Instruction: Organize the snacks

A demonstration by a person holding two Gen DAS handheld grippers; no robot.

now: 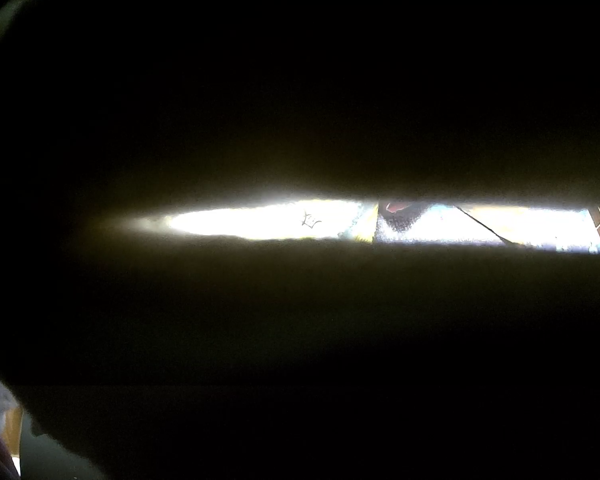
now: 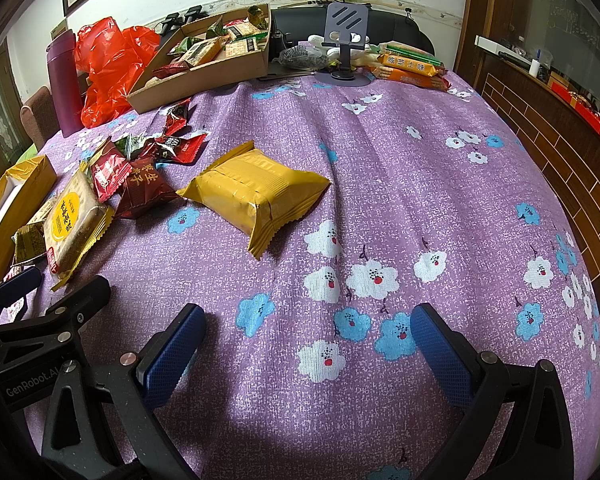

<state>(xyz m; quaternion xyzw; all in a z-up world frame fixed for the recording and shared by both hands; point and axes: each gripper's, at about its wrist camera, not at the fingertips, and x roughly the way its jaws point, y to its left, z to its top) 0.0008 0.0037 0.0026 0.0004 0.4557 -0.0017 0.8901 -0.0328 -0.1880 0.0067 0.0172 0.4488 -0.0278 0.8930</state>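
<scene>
Our right gripper (image 2: 306, 354) hangs low over the purple cloth (image 2: 400, 208), pointing forward and slightly down, its blue pads (image 2: 172, 354) spread wide with only flowered fabric between them.

Our left gripper (image 2: 24, 280) shows at the far left of the right wrist view, a dark finger with a blue pad lying by the snack pile; we cannot tell whether it is open or closed. Its own camera is almost wholly blacked out: just a thin bright slit with a scrap of cloth pattern and some brown tiling at the right end.

Ahead and right of the right gripper the cloth lies bare out to the table's right edge, beyond which stands a brown tiled counter (image 2: 560, 152).

Ahead and a little left lies the yellow pack (image 2: 256, 188), flat on the cloth, apart from the rest. Further left sits the snack pile (image 2: 112, 184): red and yellow wrappers overlapping, with a yellow box (image 2: 16, 192) at the left edge beside them.

Far ahead to the left stands a cardboard tray (image 2: 204, 68), partly filled with snacks. Left of it are a red bag (image 2: 108, 60) and a maroon flask (image 2: 64, 84). Straight ahead stands a grey phone stand (image 2: 346, 40), with orange packs (image 2: 410, 70) just right of it.
</scene>
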